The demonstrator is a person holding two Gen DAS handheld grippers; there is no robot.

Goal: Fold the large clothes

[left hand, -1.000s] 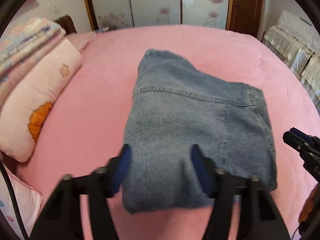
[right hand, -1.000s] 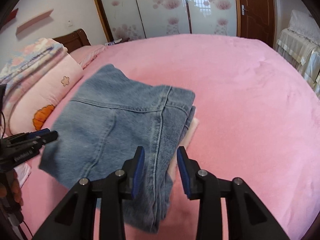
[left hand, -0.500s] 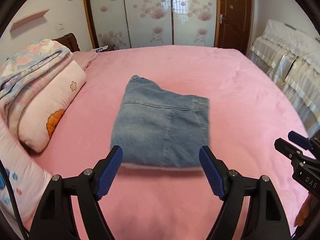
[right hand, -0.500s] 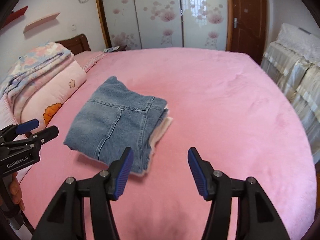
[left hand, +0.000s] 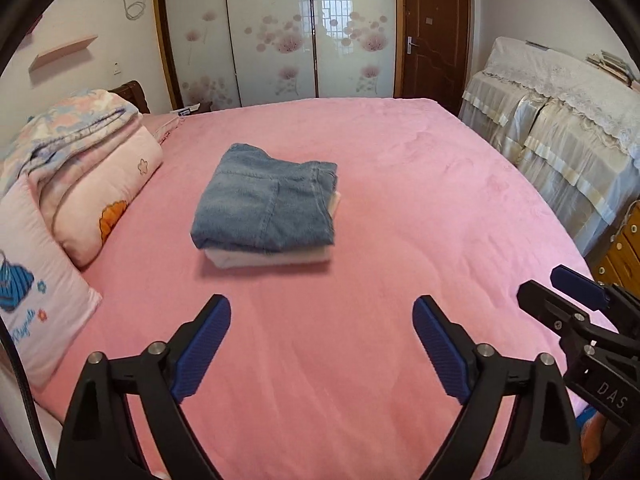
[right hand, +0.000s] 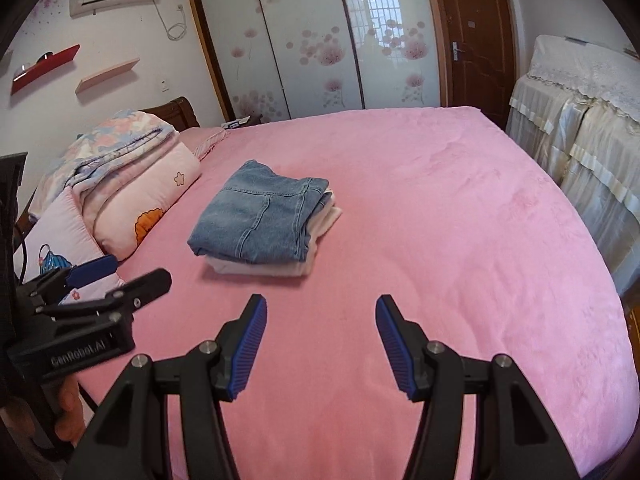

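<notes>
Left wrist view. The left gripper (left hand: 322, 312), black with blue ribbed pads, is held above the near part of the pink plush bedspread (left hand: 420, 208); its two fingers are spread wide and grip nothing. The folded blue denim jeans (left hand: 266, 200) lie near the middle of the bed, well apart from the fingertips, stacked squarely on a folded white garment (left hand: 272, 258) whose edge shows along the near and right sides. To the left of the stack, a pink floral pillow (left hand: 108, 192) carries a folded pastel floral quilt (left hand: 68, 128); a second pink pillow with a blue print (left hand: 36, 292) lies nearer the camera. The right gripper (left hand: 576, 292) enters at the right edge, seen side-on. A cream lace-covered piece of furniture (left hand: 560, 120) stands beyond the right side of the bed; sliding wardrobe doors with a flower pattern (left hand: 280, 32) close the background.

Right wrist view. The right gripper (right hand: 320, 316) is likewise held above the bedspread (right hand: 460, 220), fingers parted and empty. The jeans (right hand: 260, 218) rest on the white garment (right hand: 272, 268), ahead and slightly left, clear of both tools. The left gripper (right hand: 120, 276) appears at the left edge, fingers parted, beside the printed pillow (right hand: 60, 248).
</notes>
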